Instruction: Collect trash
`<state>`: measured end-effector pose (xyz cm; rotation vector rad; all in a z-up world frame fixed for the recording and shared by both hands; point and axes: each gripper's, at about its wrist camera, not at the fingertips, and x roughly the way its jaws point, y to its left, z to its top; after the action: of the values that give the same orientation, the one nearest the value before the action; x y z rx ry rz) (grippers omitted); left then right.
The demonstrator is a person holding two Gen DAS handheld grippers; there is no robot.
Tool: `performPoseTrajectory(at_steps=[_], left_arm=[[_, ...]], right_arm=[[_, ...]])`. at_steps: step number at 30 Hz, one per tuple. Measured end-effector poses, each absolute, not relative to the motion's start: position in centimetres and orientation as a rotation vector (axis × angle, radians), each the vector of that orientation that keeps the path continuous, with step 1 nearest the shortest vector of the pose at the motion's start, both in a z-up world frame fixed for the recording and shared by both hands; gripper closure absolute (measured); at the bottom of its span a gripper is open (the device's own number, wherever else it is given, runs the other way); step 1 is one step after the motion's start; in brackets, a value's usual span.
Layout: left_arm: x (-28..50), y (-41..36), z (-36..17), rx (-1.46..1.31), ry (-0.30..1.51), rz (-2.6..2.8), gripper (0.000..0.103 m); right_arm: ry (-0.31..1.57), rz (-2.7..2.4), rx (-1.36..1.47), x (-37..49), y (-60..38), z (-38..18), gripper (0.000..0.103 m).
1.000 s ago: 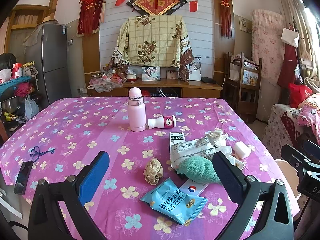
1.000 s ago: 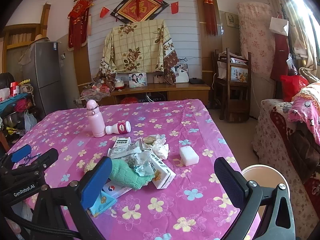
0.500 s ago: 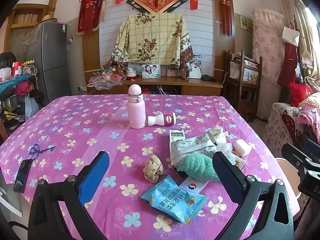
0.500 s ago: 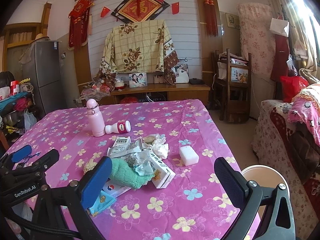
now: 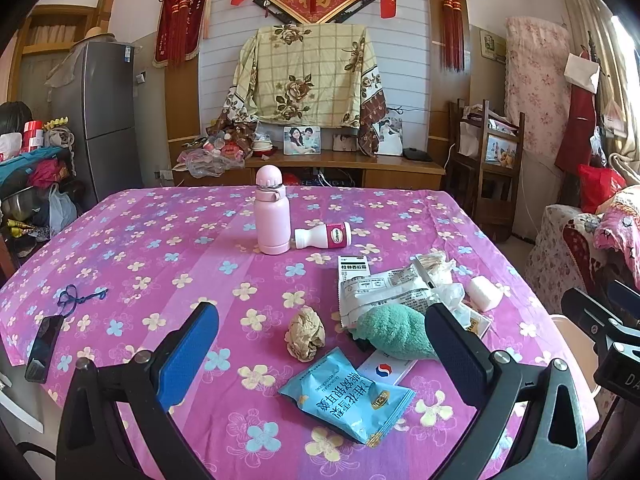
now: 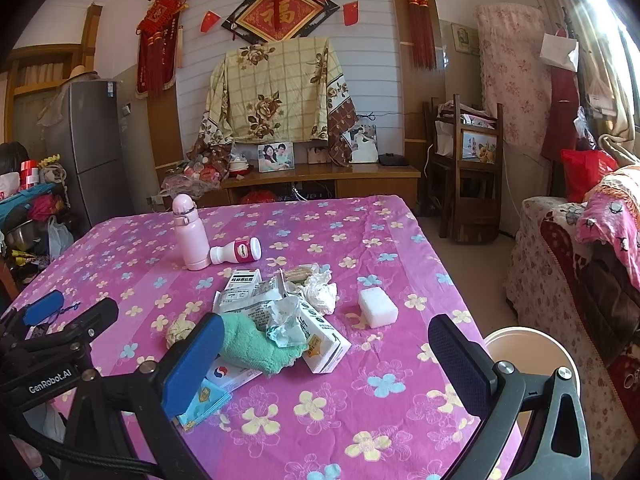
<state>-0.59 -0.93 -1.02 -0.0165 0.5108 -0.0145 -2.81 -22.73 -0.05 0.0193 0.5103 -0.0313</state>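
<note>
The trash lies in a loose heap on the near right part of the pink flowered tablecloth (image 5: 160,240): a crumpled brown paper ball (image 5: 305,333) sits alone at the left of the heap, a blue snack packet (image 5: 348,396) lies flat nearest the left gripper, and just right of the ball a green fuzzy cloth (image 5: 394,334) rests on a small white card with a red-and-blue logo (image 5: 386,370) and against printed white wrappers (image 5: 380,290). From the right wrist view the cloth (image 6: 256,346) touches a white drink carton (image 6: 324,340) lying on its side, with crumpled white tissue (image 6: 320,292) behind it and a white foam block (image 6: 377,306) a little apart to the right. Farther back stands a pink flask (image 5: 272,210), upright, with a small white bottle with a pink label (image 5: 324,236) on its side just beside it. At the table's near right edge, below it, is a round white bin (image 6: 528,354). The left gripper (image 5: 322,344) hangs above the near edge with its jaws spread wide and nothing between them; the right gripper (image 6: 326,354) is likewise released and empty. A dark phone (image 5: 44,344) with a blue cord (image 5: 76,298) lies at the near left edge.
</note>
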Motion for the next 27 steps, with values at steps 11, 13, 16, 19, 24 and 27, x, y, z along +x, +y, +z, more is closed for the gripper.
performPoseTrajectory(at_steps=[11, 13, 16, 19, 24, 27], left_arm=[[-0.7, -1.17, -1.11, -0.019, 0.515, -0.021, 0.0], [-0.71, -1.18, -1.12, -0.02, 0.515, -0.02, 0.0], [-0.71, -1.17, -1.12, -0.021, 0.514, -0.021, 0.0], [-0.7, -1.19, -1.12, -0.02, 0.516, -0.021, 0.0], [-0.73, -1.21, -1.34, -0.023, 0.52, -0.02, 0.0], [-0.73, -1.2, -1.54, -0.023, 0.524, -0.019, 0.0]], right_arm=[[0.526, -0.026, 0.021, -2.72, -22.8, -0.59, 0.0], [0.526, -0.026, 0.021, -2.76, -22.75, -0.54, 0.0], [0.525, -0.028, 0.021, -2.74, -22.75, -0.51, 0.0], [0.528, -0.029, 0.02, -2.66, -22.67, -0.55, 0.0], [0.545, -0.03, 0.015, -2.45, -22.62, -0.83, 0.0], [0.551, -0.031, 0.007, -2.42, -22.54, -0.96, 0.0]])
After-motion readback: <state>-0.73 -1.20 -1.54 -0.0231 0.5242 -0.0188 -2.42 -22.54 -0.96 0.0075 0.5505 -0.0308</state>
